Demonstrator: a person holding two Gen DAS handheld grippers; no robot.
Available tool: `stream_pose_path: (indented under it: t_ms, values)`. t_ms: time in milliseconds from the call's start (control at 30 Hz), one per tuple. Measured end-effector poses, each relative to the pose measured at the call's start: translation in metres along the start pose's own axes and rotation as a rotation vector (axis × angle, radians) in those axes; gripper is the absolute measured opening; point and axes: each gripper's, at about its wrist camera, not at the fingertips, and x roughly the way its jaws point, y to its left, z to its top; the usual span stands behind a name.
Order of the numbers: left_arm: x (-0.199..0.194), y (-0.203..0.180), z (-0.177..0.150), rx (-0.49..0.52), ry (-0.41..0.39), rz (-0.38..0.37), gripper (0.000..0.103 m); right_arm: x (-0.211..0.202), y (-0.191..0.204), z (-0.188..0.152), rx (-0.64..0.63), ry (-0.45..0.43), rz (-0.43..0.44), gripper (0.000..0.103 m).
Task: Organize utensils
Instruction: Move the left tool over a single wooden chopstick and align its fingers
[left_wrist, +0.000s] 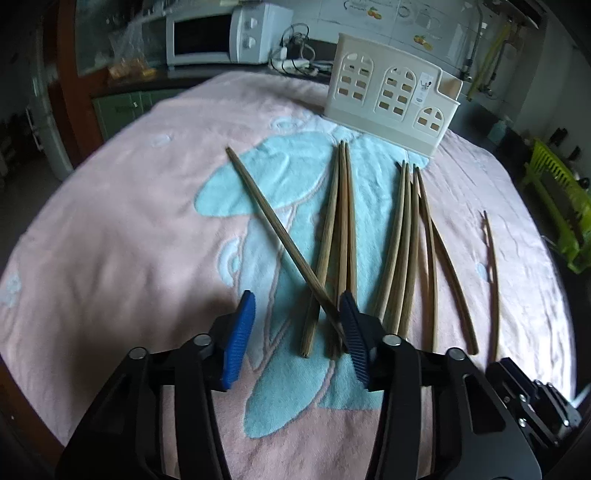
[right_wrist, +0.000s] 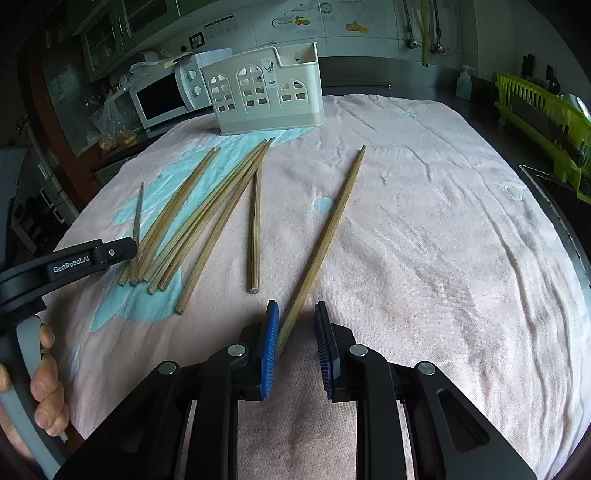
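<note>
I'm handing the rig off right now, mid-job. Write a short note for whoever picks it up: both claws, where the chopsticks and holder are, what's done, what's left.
Left claw: open, low over the near ends of the chopstick pile; one angled chopstick runs from its right pad, not clamped.
Right claw: open, with a lone chopstick resting against its left pad, not clamped.
Another single chopstick lies between that one and the pile.
White holder: upright at the far edge of the pink towel; no chopsticks visible in it.
Done: nothing stowed that I can see.
Left: grip the chopsticks and put them all in the holder.
</note>
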Motion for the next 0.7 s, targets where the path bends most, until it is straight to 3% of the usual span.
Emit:
stream_pose_path:
  t_ms: [133,267,433,700]
  values:
    - [-0.003,-0.009,0.0,0.036,-0.004,0.003,0.031,0.0,0.0,0.0,0.001,0.001,0.006,0.02]
    - [-0.001,-0.01,-0.001,0.046,0.009,-0.01,0.029,0.0,0.0,0.0,0.006,0.001,0.016,0.021]
    - [0.001,-0.006,0.001,0.065,0.013,-0.015,0.014,0.0,-0.002,0.0,0.014,0.001,0.023,0.021]
    - [-0.008,0.018,0.003,0.074,-0.009,-0.024,0.01,0.0,-0.001,0.001,0.018,-0.001,0.019,0.021]
